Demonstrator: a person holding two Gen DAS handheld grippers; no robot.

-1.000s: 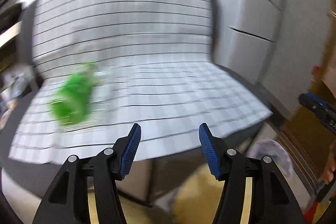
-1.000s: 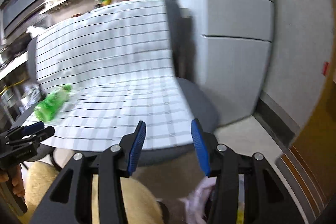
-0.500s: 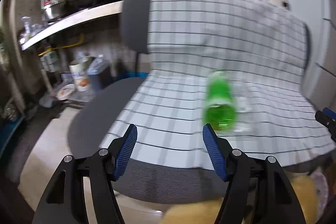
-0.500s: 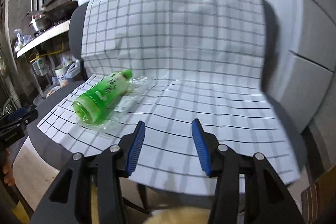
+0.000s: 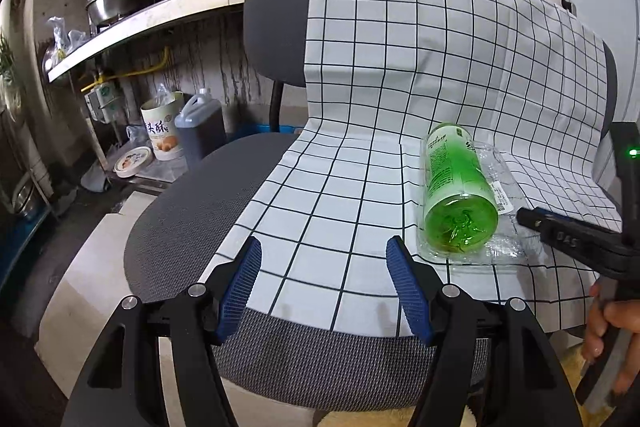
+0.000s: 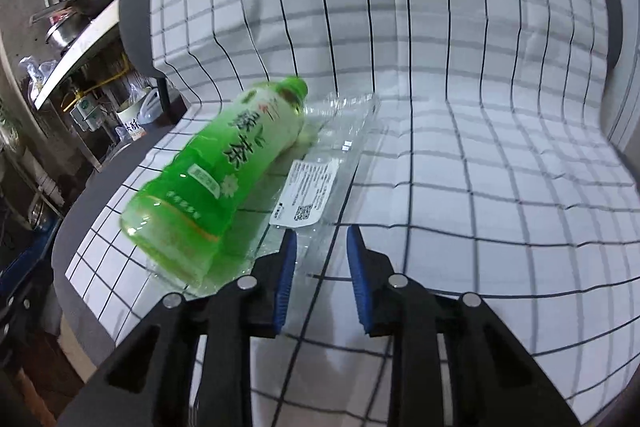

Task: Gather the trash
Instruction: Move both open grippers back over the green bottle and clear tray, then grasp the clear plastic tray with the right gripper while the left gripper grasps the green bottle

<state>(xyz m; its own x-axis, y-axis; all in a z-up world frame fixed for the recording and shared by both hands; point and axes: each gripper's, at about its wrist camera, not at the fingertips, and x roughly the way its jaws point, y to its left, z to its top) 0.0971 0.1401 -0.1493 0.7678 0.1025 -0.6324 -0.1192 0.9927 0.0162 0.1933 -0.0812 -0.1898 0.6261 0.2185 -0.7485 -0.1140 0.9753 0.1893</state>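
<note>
Two pieces of trash lie on the chair seat [image 5: 192, 227]: a green plastic tea bottle [image 6: 224, 179] on its side and, under and beside it, a clear plastic package [image 6: 332, 163] with a white printed label. The package is transparent and crinkled, so its edges are hard to trace against the checked cloth [image 5: 420, 75]; in the left wrist view it shows only as a glossy wrinkled sheet [image 5: 500, 187] around the bottle [image 5: 456, 187]. In the right wrist view motion blur softens the bottle's label print.

The cloth is white with a thin black grid, draped over the dark mesh chair from backrest to seat; the woven grey seat shows bare to the left of the bottle.

The right gripper [image 6: 322, 275] sits just over the near end of the clear package, its blue ribbed jaws narrowly apart and having just been closing; the film lies between them, but whether the pads press it I cannot tell. Seen from the left wrist, this gripper [image 5: 536, 217] is cut off at the frame edge, with part of a hand [image 5: 612, 339] on its handle.

The left gripper [image 5: 324, 287] hovers at the seat's front edge, left of the bottle, jaws spread wide and empty.
</note>
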